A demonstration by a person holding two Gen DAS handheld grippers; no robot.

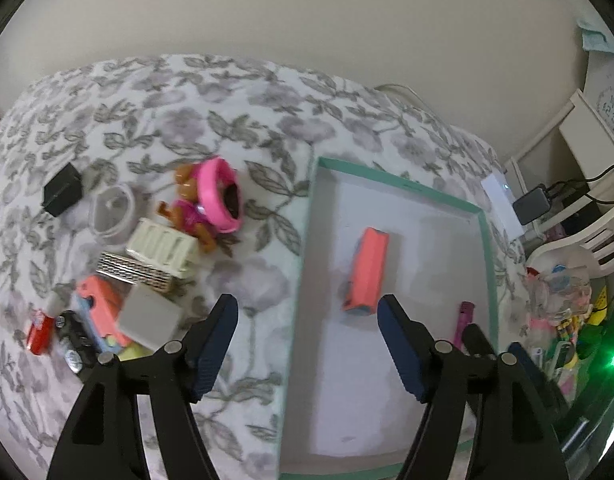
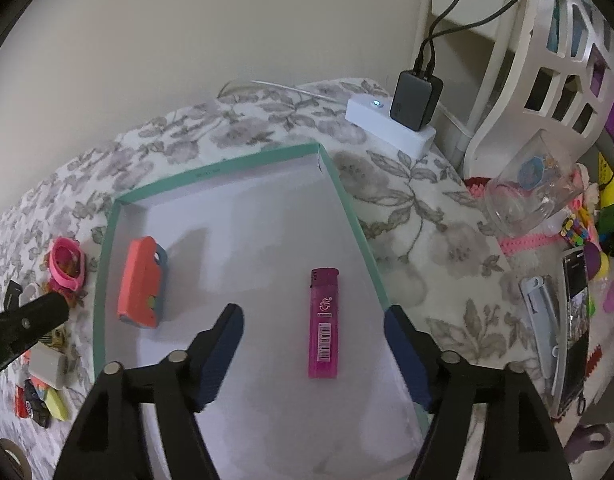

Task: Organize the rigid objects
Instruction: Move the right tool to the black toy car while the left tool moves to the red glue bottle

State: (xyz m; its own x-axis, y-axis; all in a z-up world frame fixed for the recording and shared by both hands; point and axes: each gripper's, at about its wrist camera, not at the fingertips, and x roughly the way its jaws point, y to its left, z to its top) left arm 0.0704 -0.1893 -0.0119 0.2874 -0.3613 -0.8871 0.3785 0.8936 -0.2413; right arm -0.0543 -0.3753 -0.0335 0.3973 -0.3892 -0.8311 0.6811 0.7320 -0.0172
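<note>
Floral bedspread against a plain wall. Teal-rimmed tray holds coral case far left, pink lighter near right. My left gripper and right gripper both spread, empty.

Coral block in teal-rimmed tray, left hand-held gripper wide apart above, empty.

Free: we see bare tray floor between the coral case at left and pink lighter at right | Blocked: toy pile left of the tray; charger and glass at far right
</note>
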